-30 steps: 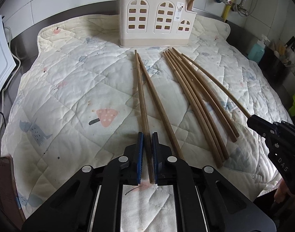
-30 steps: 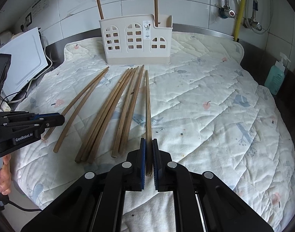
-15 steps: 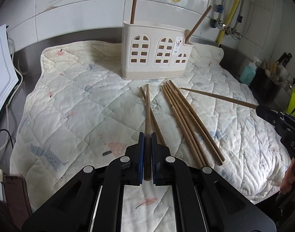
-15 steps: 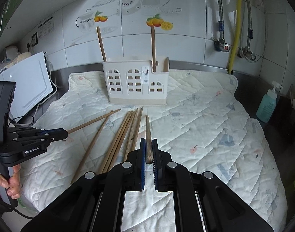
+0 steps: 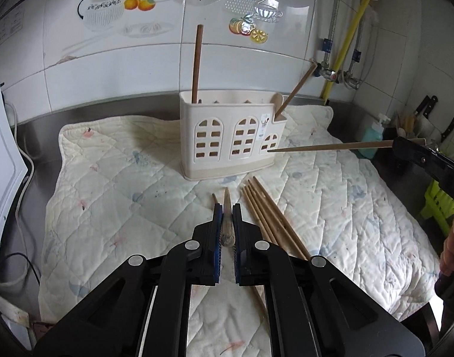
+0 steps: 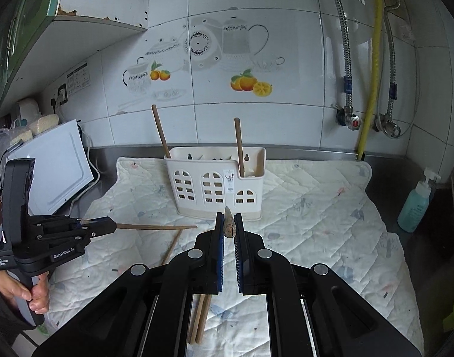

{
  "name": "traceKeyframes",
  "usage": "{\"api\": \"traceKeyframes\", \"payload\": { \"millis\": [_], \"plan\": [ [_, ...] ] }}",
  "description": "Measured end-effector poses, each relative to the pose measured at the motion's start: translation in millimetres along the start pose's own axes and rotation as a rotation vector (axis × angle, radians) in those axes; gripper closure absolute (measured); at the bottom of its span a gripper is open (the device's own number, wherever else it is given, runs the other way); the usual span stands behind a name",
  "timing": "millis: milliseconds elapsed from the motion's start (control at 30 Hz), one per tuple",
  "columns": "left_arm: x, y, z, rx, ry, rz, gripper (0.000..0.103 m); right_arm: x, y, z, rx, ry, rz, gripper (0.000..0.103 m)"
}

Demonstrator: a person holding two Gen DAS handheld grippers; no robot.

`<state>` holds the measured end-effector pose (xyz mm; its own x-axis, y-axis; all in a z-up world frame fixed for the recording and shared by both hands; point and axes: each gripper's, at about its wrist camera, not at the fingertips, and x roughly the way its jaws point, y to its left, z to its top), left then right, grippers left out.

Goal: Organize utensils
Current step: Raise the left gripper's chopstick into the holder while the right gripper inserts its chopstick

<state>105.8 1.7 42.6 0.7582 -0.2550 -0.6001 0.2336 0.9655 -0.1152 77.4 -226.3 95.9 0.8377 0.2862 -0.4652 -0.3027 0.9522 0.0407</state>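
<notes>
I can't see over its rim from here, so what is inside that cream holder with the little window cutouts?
Two wooden chopsticks stand in the cream holder: one at its left end, one in the lower right compartment. Their lower ends are hidden behind the walls, and so is most of the inside.

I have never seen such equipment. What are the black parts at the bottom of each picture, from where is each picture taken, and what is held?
No robot here: a person holds two black hand grippers, each with a camera looking along its jaws. In the left view, the left gripper is shut on a brown wooden chopstick; the right gripper, shut on another wooden chopstick, shows in its own view. More loose chopsticks lie on the white quilted cloth. Behind stands the cream plastic utensil holder with window-shaped holes.
</notes>
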Motion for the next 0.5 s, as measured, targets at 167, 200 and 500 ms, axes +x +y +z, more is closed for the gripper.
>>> {"api": "traceKeyframes", "payload": {
  "millis": [167, 200, 500],
  "plan": [
    [-8, -9, 34, 0.053, -0.049, -0.003, 0.098, -10, -5, 31, -0.048, -0.02, -0.015, 0.097],
    [-10, -11, 41, 0.062, -0.057, -0.004, 0.098, -12, -6, 36, -0.058, -0.021, -0.023, 0.097],
    [-35, -30, 93, 0.128, -0.153, -0.025, 0.098, -19, -17, 67, -0.13, -0.007, -0.088, 0.097]
  ]
}}
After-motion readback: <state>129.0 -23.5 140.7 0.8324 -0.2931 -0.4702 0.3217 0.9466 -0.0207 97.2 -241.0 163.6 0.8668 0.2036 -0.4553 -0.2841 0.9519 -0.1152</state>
